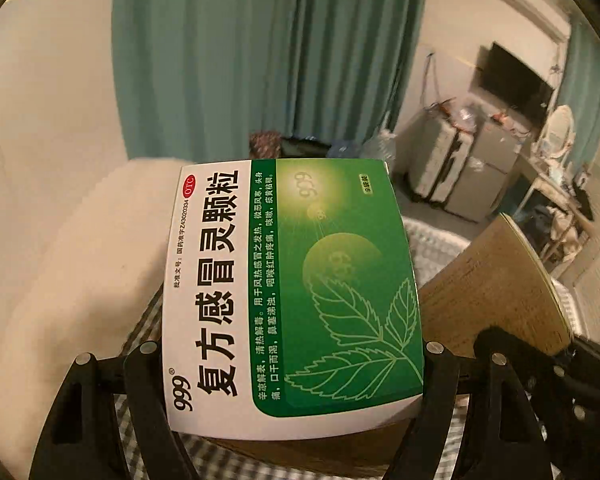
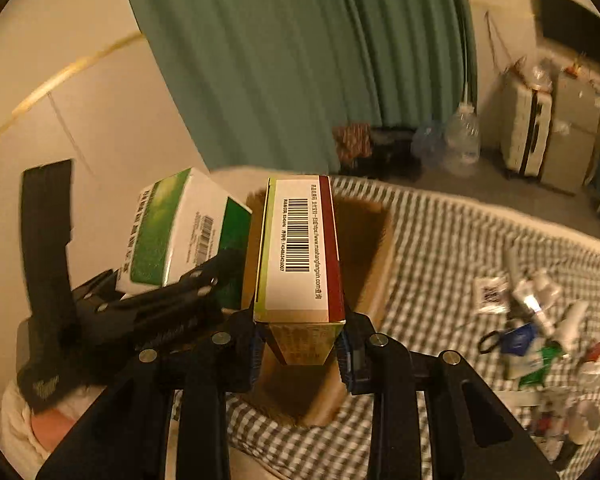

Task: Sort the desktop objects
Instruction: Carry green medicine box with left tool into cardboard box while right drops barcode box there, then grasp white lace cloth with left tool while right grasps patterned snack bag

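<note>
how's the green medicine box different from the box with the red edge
The green medicine box is broad and flat, with a white band and a leaf drawing; the red-edged box is narrow and long, showing a barcode side. The green medicine box fills the widely spread left claw, while the red-edged box sits in the nearly shut right claw. Both are cardboard packs held above the brown tray.

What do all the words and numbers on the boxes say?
"999" – green and white box, bottom corner of its white strip.
"复方感冒灵颗粒" – same box, big black letters.
"OTC" – same box, red oval.
"国药准字Z43020334" – same box, small print beside the oval.
"9袋装" – same box, small tag on the green part.
Barcode with digits and a web address – narrow red-edged box; too small to read surely.
Papers on the checked cloth – too blurred to read.
</note>
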